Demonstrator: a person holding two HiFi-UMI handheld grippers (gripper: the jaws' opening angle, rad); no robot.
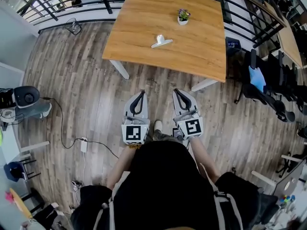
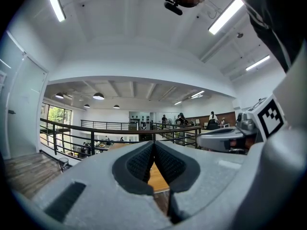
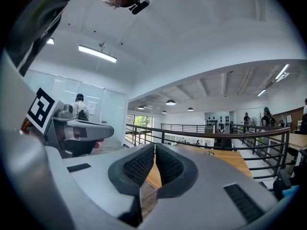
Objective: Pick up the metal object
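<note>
Left gripper (image 1: 141, 93) and right gripper (image 1: 176, 91) are held side by side in front of the person (image 1: 163, 186), close together but not touching. Both point level toward the counter (image 1: 144, 18).

Left jaws are pressed together, the dark ribbed pads (image 2: 138, 164) meet at the tips, and nothing is between them. Right jaws are the same: closed tip to tip and empty.

The metal object (image 1: 161, 41) lies flat on the wooden counter, well ahead of both sets of jaws and roughly between the 2 lines they point along. It is untouched and well apart from either gripper. A small potted plant (image 1: 183, 17) stands on the same counter, further out beyond the metal object, ahead of the right jaws.

A stretch of wood floor (image 1: 86, 95) lies between the jaw tips and the counter's near edge. A black railing (image 1: 57, 1) runs ahead and to the left of the left jaws. A dark office chair (image 1: 268, 87) with something blue on it sits well off to the right of the right jaws. A white power strip (image 1: 84, 144) with a cable lies on the floor, to the left of and behind the left jaws.
</note>
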